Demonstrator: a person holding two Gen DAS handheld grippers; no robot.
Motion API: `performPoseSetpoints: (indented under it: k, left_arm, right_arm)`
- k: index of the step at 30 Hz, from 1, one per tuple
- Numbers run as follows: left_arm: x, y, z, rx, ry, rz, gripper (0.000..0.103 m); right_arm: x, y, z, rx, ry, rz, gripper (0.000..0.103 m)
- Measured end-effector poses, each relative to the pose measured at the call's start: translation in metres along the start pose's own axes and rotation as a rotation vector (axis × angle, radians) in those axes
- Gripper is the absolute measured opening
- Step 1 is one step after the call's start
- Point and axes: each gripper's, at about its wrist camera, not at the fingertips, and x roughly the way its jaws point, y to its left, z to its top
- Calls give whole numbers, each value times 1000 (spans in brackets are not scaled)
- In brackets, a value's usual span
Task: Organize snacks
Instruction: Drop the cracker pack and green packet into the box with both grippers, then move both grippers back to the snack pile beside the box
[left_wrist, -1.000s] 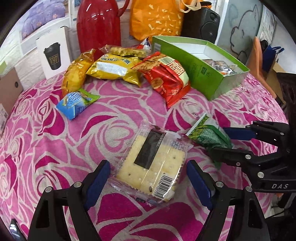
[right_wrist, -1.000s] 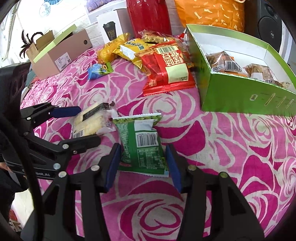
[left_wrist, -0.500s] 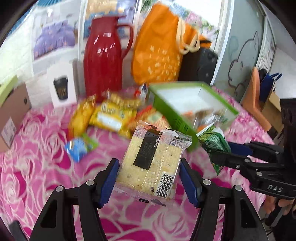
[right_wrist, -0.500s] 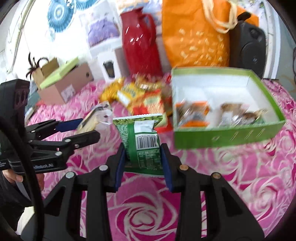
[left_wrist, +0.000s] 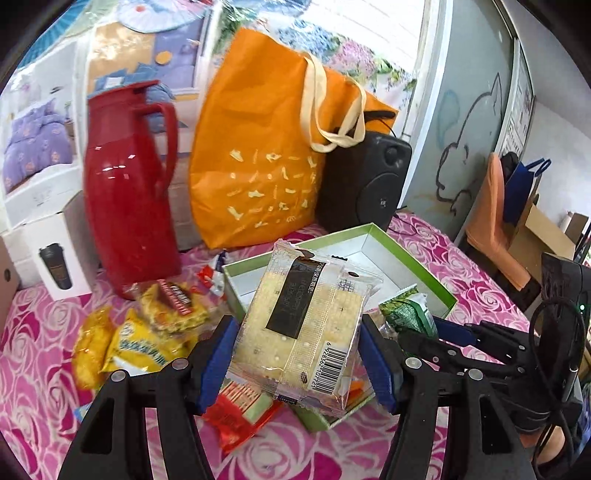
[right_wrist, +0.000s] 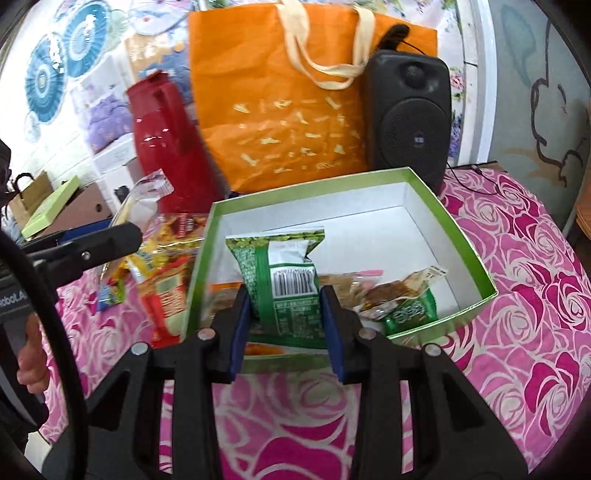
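Both packets are off the tabletop now: left claw (left_wrist: 295, 363) pinching the cracker pack (left_wrist: 303, 328), right claw (right_wrist: 286, 328) pinching the green packet (right_wrist: 282, 280), green box (right_wrist: 469, 254) just ahead — drop-off looks next.

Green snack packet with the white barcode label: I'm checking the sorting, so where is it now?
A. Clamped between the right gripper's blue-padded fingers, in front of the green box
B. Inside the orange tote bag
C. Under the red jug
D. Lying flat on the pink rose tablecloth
A: the green snack packet with the white barcode label is pinched between the right gripper's fingers, raised before the open green cardboard box.
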Motion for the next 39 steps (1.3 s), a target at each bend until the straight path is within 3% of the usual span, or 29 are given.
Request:
performPoseSetpoints:
  k: [6,8,9,10,11,12,14,23,39]
  left_arm:
    - [40,-9,5,1,38,-7,67]
    - [48,-8,7,-19,30,2,71]
    - [50,-7,7,-37,27,23,86]
    - [52,-6,8,-57,25,49,92]
    - [52,-4,8,-74,18,76,98]
    - [52,-2,7,-84,5,98,101]
    - [55,-1,6,-80,10,110,101]
    - [45,5,0,-86,6,144,101]
    - [-50,12,-7,-93,-119,207,101]
  right_arm:
    - [26,-24,8,16,18,-14,39]
    - [33,-27,12,5,6,-28,39]
    - [35,-27,13,-7,-3,-41,44]
    - [38,-27,14,-26,-9,-54,50]
    - [41,-27,14,-48,-6,-61,69]
    - [45,-27,14,-73,0,-69,86]
    - [48,-24,11,-114,-5,-85,95]
    - [41,-15,7,-132,-9,-85,95]
    - [-26,45,10,-178,-97,-22,98]
